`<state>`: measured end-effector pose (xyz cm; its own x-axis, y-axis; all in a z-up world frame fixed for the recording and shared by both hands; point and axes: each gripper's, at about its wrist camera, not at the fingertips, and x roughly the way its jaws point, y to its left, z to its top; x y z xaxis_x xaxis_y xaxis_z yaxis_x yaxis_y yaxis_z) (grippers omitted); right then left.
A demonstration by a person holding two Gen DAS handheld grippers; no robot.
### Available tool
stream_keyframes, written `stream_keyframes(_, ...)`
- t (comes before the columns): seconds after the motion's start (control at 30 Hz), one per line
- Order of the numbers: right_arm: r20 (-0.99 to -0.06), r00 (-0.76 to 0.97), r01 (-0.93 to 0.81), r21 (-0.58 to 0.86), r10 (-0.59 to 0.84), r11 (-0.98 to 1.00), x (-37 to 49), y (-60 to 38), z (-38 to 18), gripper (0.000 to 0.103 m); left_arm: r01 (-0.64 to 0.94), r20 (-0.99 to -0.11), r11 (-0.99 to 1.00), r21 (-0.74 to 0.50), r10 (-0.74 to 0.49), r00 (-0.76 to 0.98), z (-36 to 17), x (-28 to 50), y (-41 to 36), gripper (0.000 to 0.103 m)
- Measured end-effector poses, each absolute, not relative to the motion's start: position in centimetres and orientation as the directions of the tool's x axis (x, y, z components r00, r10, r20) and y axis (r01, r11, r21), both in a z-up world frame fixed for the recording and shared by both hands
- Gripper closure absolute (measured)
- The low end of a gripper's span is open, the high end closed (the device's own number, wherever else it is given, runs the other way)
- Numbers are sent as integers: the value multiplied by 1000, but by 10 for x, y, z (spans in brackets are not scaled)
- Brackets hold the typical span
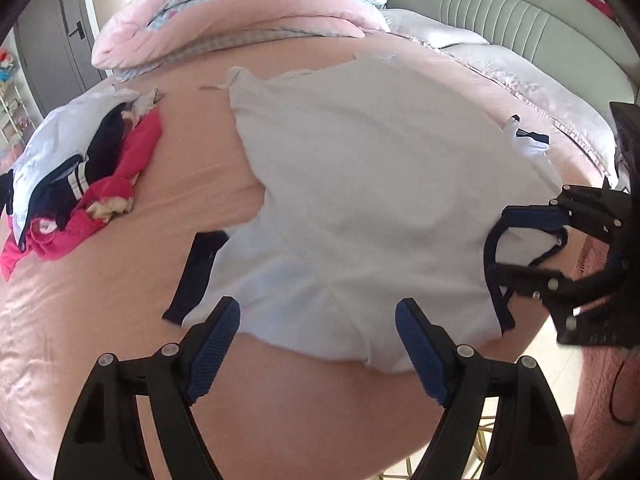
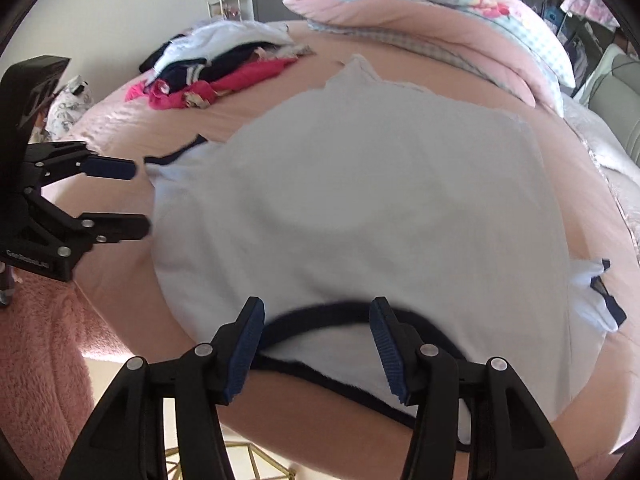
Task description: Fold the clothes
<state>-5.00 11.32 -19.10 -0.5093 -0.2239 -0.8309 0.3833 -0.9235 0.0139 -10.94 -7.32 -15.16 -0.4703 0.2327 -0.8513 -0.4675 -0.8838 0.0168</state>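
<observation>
So both grippers are tipped steeply down over the near edge of the bed point(image 1: 120, 288), which has a pink sheet on it. The white shirt point(image 1: 360, 184) with dark navy trim is spread flat on that sheet, hem end pointing away toward the pink quilt point(image 1: 240, 20).

The left gripper point(image 1: 318, 344) has its fingers point(image 1: 216, 344) spread wide. The shirt's near edge sits in the gap between them, but the pads aren't pressing on it, so it's let go. From the right wrist view you can see it point(image 2: 140, 200) from the side at the shirt's left edge, fingers apart, nothing pinched.

The right gripper point(image 2: 316, 344) sits over the navy neckline point(image 2: 320, 312), fingers roughly half spread with the collar band running between them. In the left wrist view it point(image 1: 496, 244) looks like white cloth and the navy band are inside the jaws, but honestly I can't tell whether the pads are actually clamping or just straddling it.

Pile of other clothes point(image 1: 80, 176) (red, navy, white) is well off to the left on the bed. A bit of navy-edged sleeve point(image 2: 600, 296) pokes out on the right, the rest tucked under. No hands are visible in either view, and the lower part of the collar is hidden behind the right gripper's fingers.
</observation>
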Motion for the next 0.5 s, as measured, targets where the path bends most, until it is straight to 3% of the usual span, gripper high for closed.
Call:
stream_keyframes(0.13, -847, -458, 427, 57, -271, -903, -61, 88, -205, 48, -497, -900, -862, 98, 137, -414, -185, -136, -39, 21)
stream_keyframes(0.27, -864, -452, 484, -31, -219, -874, -36, 95, -220, 48, -454, -935, -889, 56, 113, -336, -190, -141, -65, 19)
stream_keyframes(0.37, -893, -372, 452, 66, -255, -889, -34, 120, -212, 45, -423, -937, -905, 37, 116, -330, -176, -144, -74, 20)
stream_keyframes(0.5, -856, -446, 413, 64, -263, -908, -43, 127, -190, 45, -509, -904, -860, 20, 201, -377, -165, -137, -46, 20)
